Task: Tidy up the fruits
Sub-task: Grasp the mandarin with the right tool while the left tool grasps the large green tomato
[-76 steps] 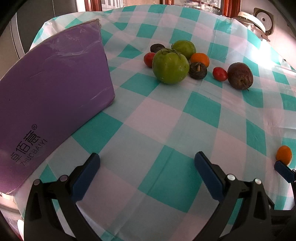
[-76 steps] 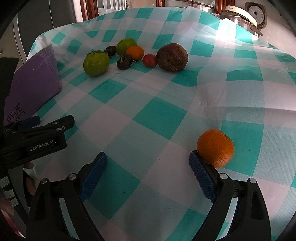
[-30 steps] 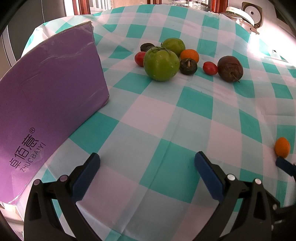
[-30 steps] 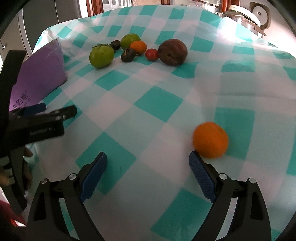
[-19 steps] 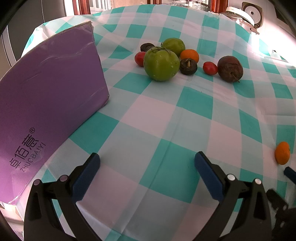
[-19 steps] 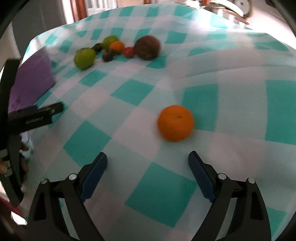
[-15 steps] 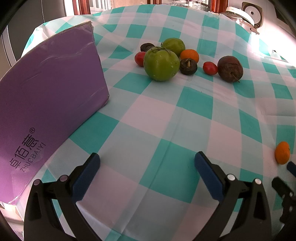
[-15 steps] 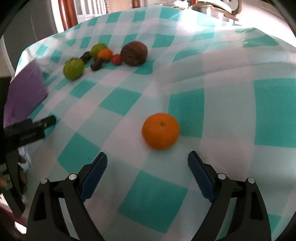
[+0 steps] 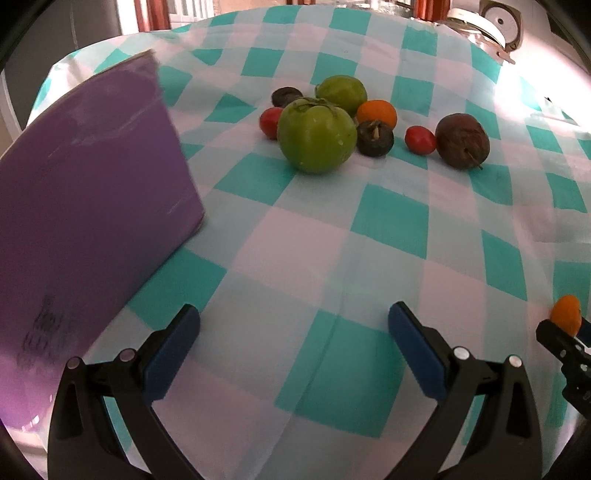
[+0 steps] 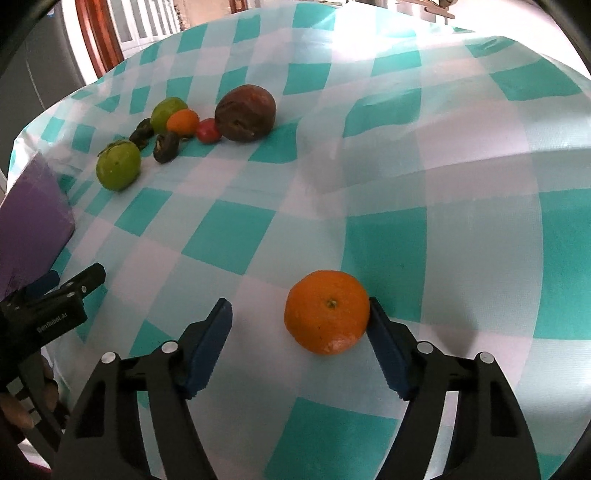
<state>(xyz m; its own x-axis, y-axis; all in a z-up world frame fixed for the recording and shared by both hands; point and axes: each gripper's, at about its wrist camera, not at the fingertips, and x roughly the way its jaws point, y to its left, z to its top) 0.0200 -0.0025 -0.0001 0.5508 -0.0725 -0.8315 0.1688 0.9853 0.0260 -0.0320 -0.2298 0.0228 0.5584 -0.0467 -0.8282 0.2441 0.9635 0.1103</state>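
Observation:
An orange mandarin (image 10: 327, 312) lies alone on the checked tablecloth, between the blue pads of my open right gripper (image 10: 299, 325), touching or nearly touching the right pad (image 10: 384, 343). It also shows at the far right of the left wrist view (image 9: 565, 315). My left gripper (image 9: 293, 328) is open and empty above the cloth. A fruit group lies farther back: a big green tomato (image 9: 316, 134), a green citrus (image 9: 341, 90), a small orange (image 9: 376, 112), two red tomatoes (image 9: 419, 139), two dark fruits (image 9: 375, 138) and a brown passion fruit (image 9: 461, 140).
A purple box (image 9: 81, 206) stands at the left, close to my left gripper. The table (image 10: 443, 155) wears a teal-and-white checked cloth. A rice cooker (image 9: 491, 22) sits at the far right behind the table. The left gripper shows at the left of the right wrist view (image 10: 55, 310).
My right gripper has moved forward and to the right until the lone mandarin sits between its pads. My left gripper has moved slightly nearer the fruit group.

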